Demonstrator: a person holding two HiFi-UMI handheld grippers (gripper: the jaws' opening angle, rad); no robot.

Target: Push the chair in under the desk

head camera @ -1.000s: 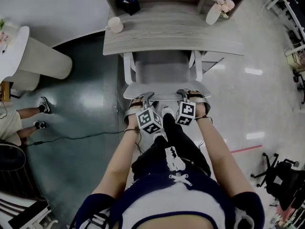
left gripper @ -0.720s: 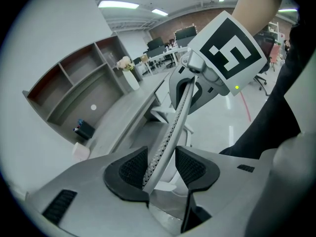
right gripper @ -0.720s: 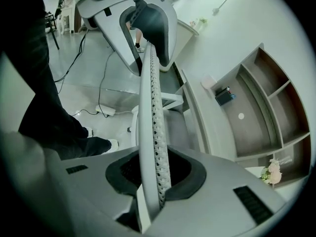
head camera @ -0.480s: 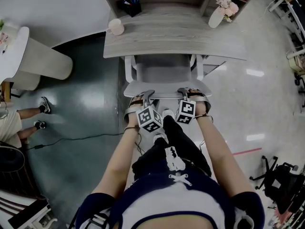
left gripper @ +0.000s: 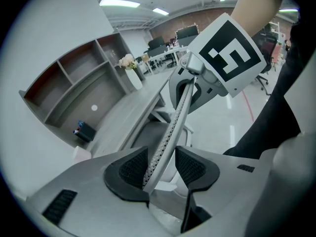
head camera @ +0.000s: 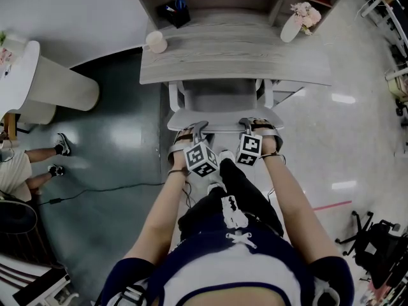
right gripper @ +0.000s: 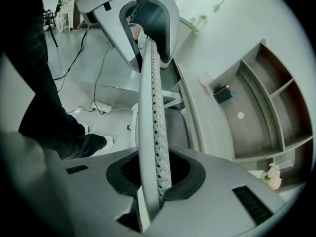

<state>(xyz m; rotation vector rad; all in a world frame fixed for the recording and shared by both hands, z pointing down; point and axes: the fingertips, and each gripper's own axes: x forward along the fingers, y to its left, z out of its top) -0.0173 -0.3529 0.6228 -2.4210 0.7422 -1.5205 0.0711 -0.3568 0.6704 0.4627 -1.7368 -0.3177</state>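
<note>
White chair (head camera: 220, 99) upright, grey seat mostly tucked under the grey wood-grain desk (head camera: 236, 50), its perforated backrest (head camera: 223, 118) just outside the desk's front edge, square to it.

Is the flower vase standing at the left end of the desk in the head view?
No: the vase of flowers stands at the right end of the desk, and it is the mug that sits at the left end.

The grey wood-grain desk (head camera: 236, 56) carries a pale mug (head camera: 155, 41) at its back left corner and a white vase of pink flowers (head camera: 292, 27) at the back right. A black pen holder (head camera: 174, 13) sits in the hutch behind. On the glossy floor (head camera: 115, 158) stands the chair (head camera: 220, 97) — seat partly under the desktop — and a dark cable (head camera: 102, 186) trails off to the left.
</note>
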